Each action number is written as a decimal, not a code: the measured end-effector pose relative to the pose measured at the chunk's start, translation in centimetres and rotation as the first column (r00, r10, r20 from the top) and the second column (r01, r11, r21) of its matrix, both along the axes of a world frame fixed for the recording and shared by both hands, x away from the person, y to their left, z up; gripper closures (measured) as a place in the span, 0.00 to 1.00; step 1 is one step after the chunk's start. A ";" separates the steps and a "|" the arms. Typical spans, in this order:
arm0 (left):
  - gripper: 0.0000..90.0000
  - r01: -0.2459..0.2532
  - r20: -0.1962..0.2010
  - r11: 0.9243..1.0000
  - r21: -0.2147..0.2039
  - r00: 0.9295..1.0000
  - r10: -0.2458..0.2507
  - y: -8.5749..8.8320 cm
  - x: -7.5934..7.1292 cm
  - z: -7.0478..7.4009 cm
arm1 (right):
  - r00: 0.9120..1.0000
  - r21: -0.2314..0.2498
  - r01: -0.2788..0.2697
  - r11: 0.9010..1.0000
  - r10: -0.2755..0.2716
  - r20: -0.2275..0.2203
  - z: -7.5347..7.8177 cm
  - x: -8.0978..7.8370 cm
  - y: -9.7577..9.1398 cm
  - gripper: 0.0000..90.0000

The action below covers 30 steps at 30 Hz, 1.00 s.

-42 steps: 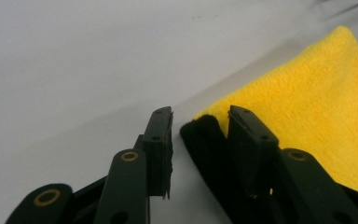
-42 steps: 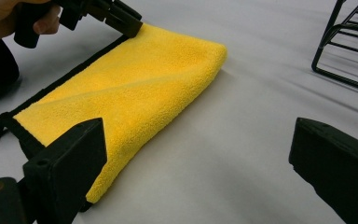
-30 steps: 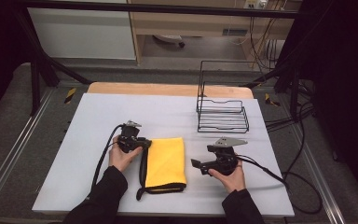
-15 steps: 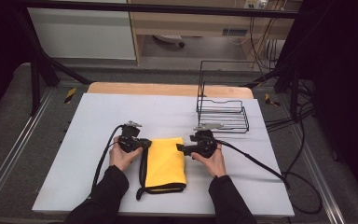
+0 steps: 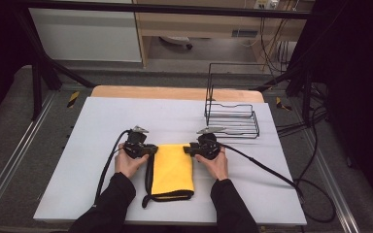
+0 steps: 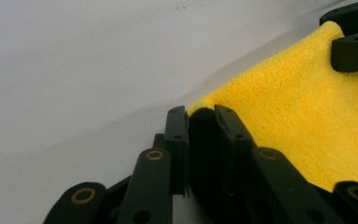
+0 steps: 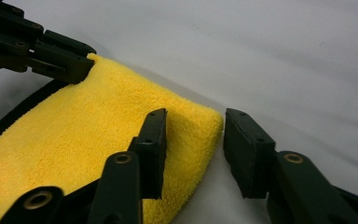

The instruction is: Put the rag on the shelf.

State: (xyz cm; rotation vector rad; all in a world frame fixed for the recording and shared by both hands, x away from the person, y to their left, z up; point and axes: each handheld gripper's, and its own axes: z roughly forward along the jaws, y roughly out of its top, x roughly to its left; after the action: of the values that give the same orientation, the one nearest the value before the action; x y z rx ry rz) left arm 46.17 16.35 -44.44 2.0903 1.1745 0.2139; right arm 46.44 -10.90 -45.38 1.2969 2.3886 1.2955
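Folded yellow cloth (image 5: 173,167) flat on the white surface (image 5: 102,126), left hand-held gripper (image 5: 149,150) clenched on its far left corner, right hand-held gripper (image 5: 188,150) just closing around the far right corner, pads not pressing yet, wire rack (image 5: 231,119) behind.

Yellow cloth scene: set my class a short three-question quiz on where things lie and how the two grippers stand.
1. True or false: the left gripper is clamped on a corner of the yellow cloth.
2. Which describes the right gripper? A: jaws apart around the cloth's corner. B: holding the wire rack. C: lifted high above the table.
3. Fill in: the black wire rack stands on the table's far ______ side in the high view.

Key: 1 true; 2 A, its jaws have just been closing; 3 right.
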 end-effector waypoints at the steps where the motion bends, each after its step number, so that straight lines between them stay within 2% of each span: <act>1: 0.84 0.002 0.002 1.000 0.002 1.000 -0.002 0.0 0.0 0.0 | 1.000 -0.002 0.001 1.000 -0.001 -0.006 -0.1 0.1 0.0 0.69; 6: 0.84 0.005 -0.003 1.000 -0.003 1.000 -0.005 0.1 0.0 0.0 | 0.999 0.003 0.002 1.000 -0.002 -0.033 -0.3 0.2 0.1 0.74; 7: 0.84 0.004 -0.007 1.000 -0.006 1.000 -0.005 0.1 0.1 0.0 | 0.999 0.009 0.002 1.000 -0.001 -0.046 -0.3 0.2 0.1 0.78; 8: 0.85 0.001 -0.015 1.000 -0.023 1.000 -0.001 0.2 0.1 -0.1 | 0.998 0.014 0.002 1.000 -0.001 -0.058 -0.3 0.2 0.1 0.80; 12: 0.86 0.002 -0.024 0.999 -0.039 1.000 -0.002 0.5 0.3 -0.1 | 0.996 0.032 0.005 0.999 -0.002 -0.086 -0.2 0.3 0.1 0.88; 16: 0.88 0.000 -0.031 0.998 -0.058 1.000 -0.002 0.7 0.3 0.0 | 0.995 0.042 0.013 0.999 -0.009 -0.099 0.0 0.3 0.0 0.92; 18: 0.88 0.001 -0.033 0.998 -0.064 0.999 -0.003 0.8 0.3 0.0 | 0.996 0.045 0.011 0.999 -0.007 -0.092 0.2 0.2 0.0 0.92; 22: 0.89 0.011 -0.012 0.998 -0.068 1.000 -0.012 0.9 0.1 0.4 | 0.997 0.048 0.009 0.999 -0.005 -0.078 0.7 0.0 -0.1 0.92; 23: 0.89 0.013 0.008 0.997 -0.076 1.000 -0.012 0.9 -0.1 0.7 | 0.998 0.052 0.006 0.999 -0.003 -0.065 1.0 -0.2 -0.2 0.92; 26: 0.89 0.018 0.025 0.996 -0.083 1.000 -0.016 1.0 -0.4 1.1 | 0.999 0.060 0.002 0.998 0.000 -0.043 1.5 -0.6 -0.4 0.92; 30: 0.89 0.031 0.068 0.994 -0.105 0.997 -0.024 1.3 -1.2 2.2 | 1.000 0.076 -0.002 0.997 0.002 -0.010 2.3 -1.2 -0.6 0.92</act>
State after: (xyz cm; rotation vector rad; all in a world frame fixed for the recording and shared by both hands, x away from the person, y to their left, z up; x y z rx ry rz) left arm 44.93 17.66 -42.21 1.9909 1.0935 0.2028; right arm 45.26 -11.46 -43.13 1.3239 2.3695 1.3966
